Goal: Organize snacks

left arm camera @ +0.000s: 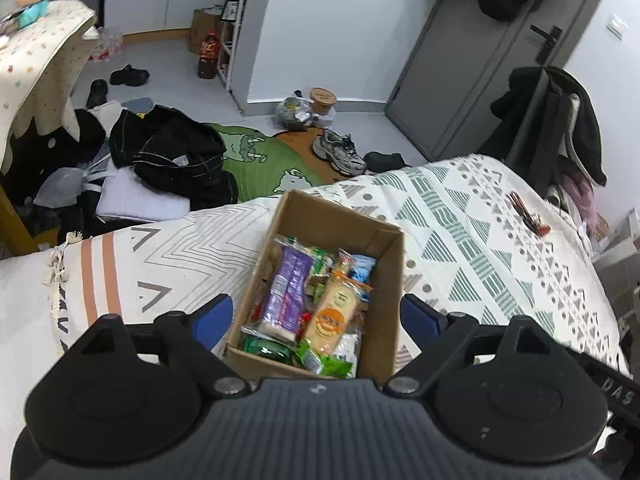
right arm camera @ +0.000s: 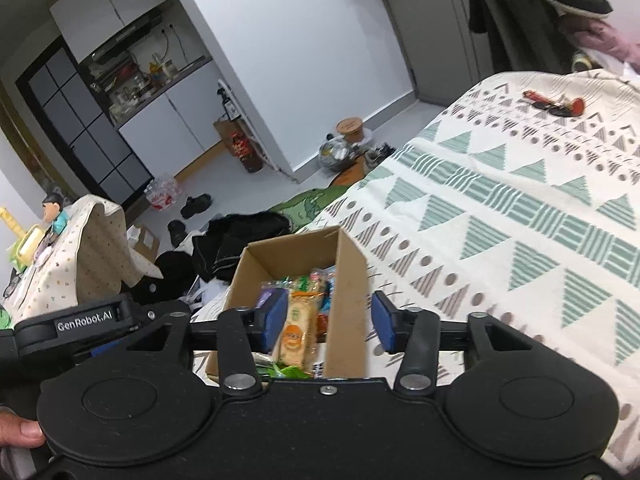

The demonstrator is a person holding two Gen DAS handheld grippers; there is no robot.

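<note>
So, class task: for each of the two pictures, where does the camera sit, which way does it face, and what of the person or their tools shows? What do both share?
Left wrist: on the left gripper, looking down and forward at the cardboard box of snacks on the patterned bedspread; jaws open, straddling the box.
Right wrist: on the right gripper, facing the box from lower; open jaws, a thumb, the left gripper.
Shared: box, yellow cracker pack, bedspread, shoes on the floor.

Even, cool indoor light; soft shadows inside the cardboard box [left arm camera: 320,280]. Fisheye bends walls far from it, corners darken, and detail around it looks slightly blurred.
</note>
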